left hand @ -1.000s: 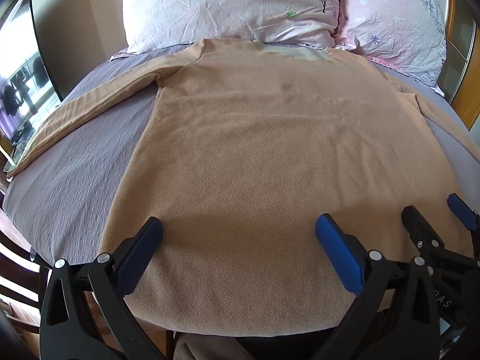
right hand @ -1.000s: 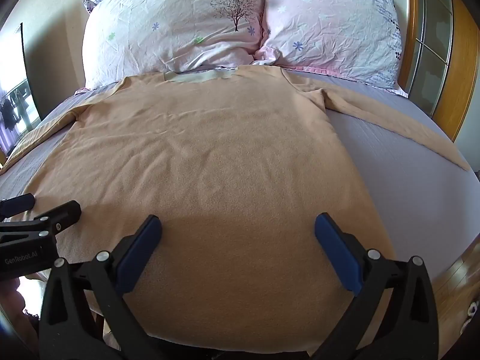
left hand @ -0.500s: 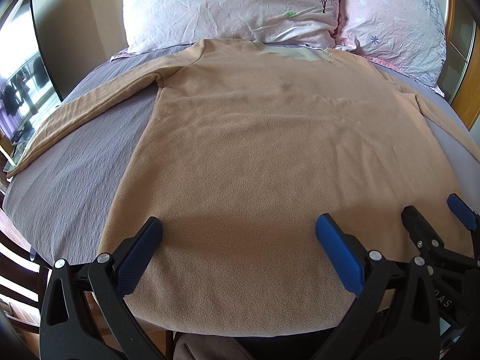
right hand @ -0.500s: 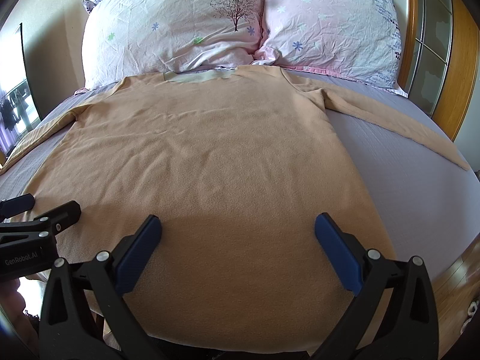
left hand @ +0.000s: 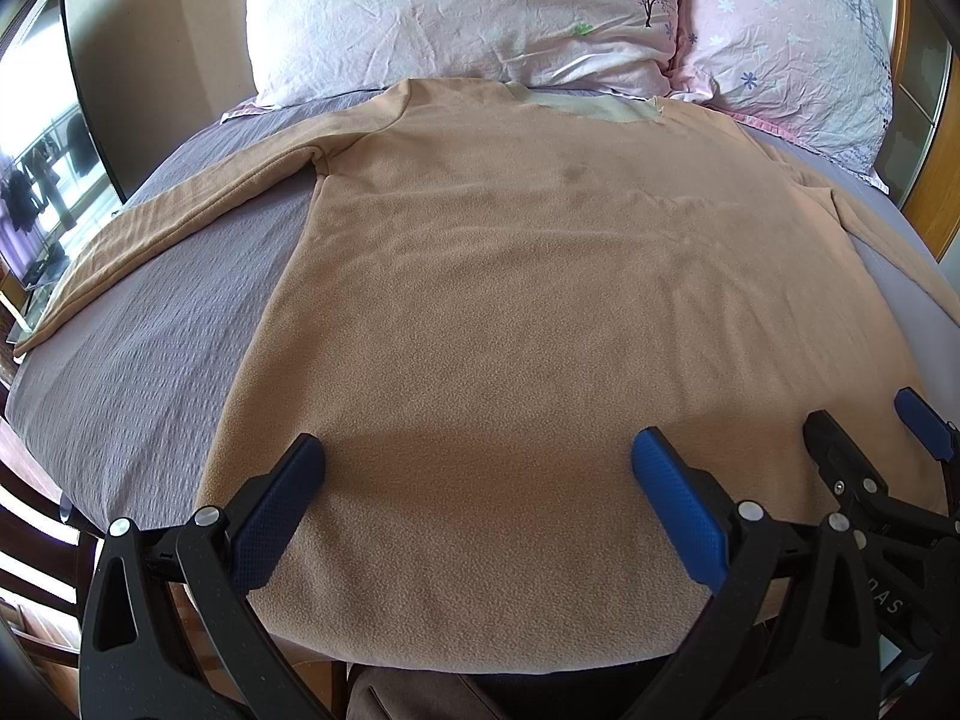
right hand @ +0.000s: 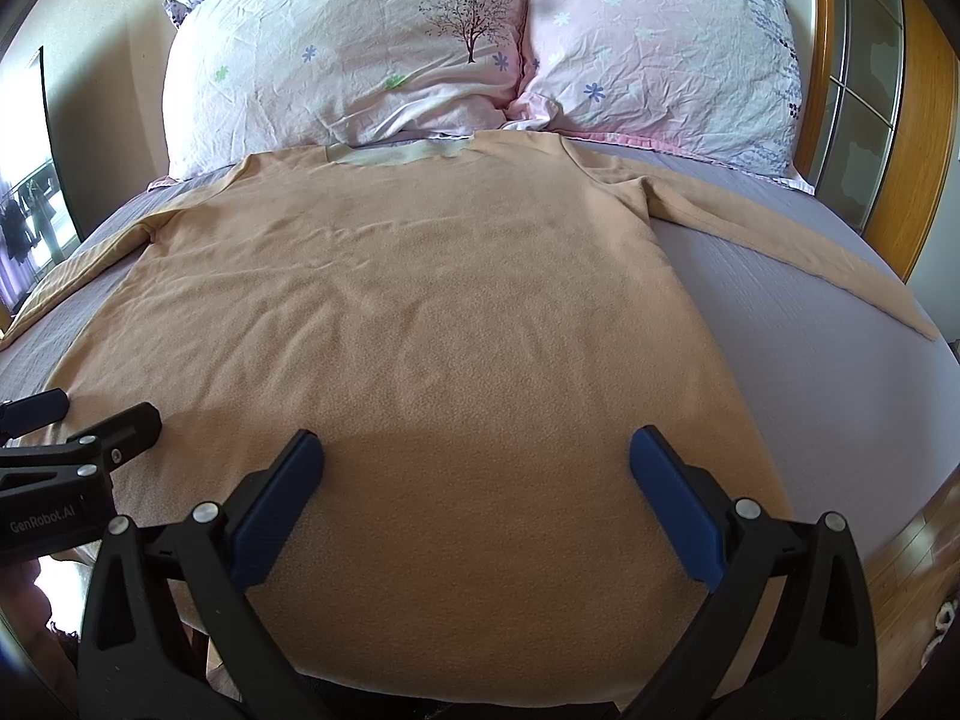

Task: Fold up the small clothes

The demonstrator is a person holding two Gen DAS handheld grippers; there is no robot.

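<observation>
1. Tan long-sleeved fleece top (left hand: 540, 324) lies flat on the bed with its body smooth. Collar faces the pillows and the hem is at the near edge.
2. Pale neckband (left hand: 591, 105) touches the bottom edge of the white floral pillow (left hand: 468, 6). A pink floral pillow (left hand: 786, 42) sits beside it on the right.
3. Both sleeves are spread outward over the grey-lilac bedsheet (left hand: 138, 348). Left sleeve (left hand: 180, 216) runs to the left edge of the bed, and right sleeve (right hand: 786, 246) runs to the right edge.
4. Left gripper (left hand: 477, 471): jaws wide apart with nothing between them. It hovers over the hem area, left of the garment's centre. I can't tell from its own view whether the blue pads (left hand: 279, 510) touch the fabric.
5. Right gripper (right hand: 477, 471): jaws spread just as wide and also holding nothing. It is over the hem area, right of centre.
6. The two grippers are side by side at the near end of the bed, and each shows at the edge of the other's view: right gripper (left hand: 870, 456) and left gripper (right hand: 78, 432).
7. The hem hangs a little over the near bed edge, and both grippers cast a shadow band across the fabric.
8. Surroundings: wooden headboard frame (right hand: 924, 138) on the right and a dark TV screen (left hand: 42, 138) on the left wall.
</observation>
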